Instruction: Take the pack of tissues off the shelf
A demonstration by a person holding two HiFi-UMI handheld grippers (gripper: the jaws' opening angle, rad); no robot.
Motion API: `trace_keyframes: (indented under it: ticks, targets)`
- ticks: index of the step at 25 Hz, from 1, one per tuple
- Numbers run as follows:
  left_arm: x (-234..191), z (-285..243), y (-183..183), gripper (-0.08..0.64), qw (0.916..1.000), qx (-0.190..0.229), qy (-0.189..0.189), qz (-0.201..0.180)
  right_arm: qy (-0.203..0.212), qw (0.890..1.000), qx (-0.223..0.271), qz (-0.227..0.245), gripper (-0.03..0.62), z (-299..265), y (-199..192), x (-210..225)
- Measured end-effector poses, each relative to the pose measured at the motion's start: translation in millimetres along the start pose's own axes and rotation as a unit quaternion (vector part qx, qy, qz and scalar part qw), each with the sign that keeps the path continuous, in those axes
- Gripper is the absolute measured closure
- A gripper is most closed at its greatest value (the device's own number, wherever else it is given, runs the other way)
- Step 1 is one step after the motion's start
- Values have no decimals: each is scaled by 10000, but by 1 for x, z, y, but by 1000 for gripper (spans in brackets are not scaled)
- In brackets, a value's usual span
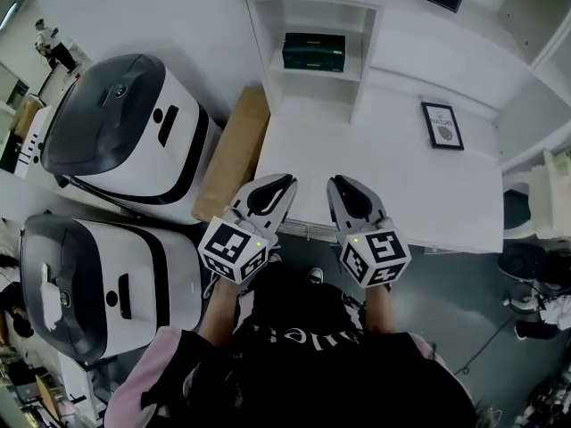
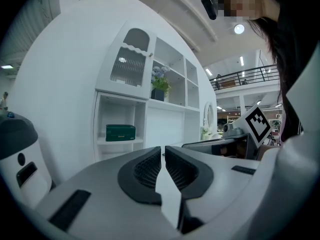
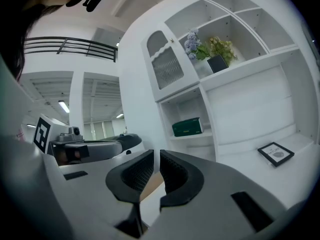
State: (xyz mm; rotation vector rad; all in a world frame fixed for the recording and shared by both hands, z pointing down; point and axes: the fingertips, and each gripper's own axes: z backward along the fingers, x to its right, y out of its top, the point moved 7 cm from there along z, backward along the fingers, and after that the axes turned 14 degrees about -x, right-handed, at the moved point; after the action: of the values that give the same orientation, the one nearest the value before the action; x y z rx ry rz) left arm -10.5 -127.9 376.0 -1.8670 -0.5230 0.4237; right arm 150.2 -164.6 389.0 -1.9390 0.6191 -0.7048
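Dark green pack of tissues (image 1: 314, 51) flat on the white shelf (image 1: 308, 83), untouched, well apart from both grippers. Nearer, side by side over the white desk (image 1: 419, 194) edge: left gripper (image 1: 287, 182) and right gripper (image 1: 334, 185), jaws closed together, holding nothing.

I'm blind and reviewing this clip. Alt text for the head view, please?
A dark green tissue pack sits in a shelf compartment at the back of a white desk. Nearer, the left gripper and right gripper, both shut and empty, are held side by side at the desk's front edge.
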Motion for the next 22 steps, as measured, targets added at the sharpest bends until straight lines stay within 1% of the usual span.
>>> trace_keyframes:
  ticks: [7,15,22]
  targets:
    - [-28,-14,0,525,10000,-59,8,46,-52,10000,-41,-23,526,-21,5,8]
    - [-75,-44,22,525,9997,46,-226,-60,-329,9994,48,-23,526,-54,32,24]
    - [-122,-67,28,525,9992,46,-395,-84,-473,9987,146,-94,526,-89,52,39]
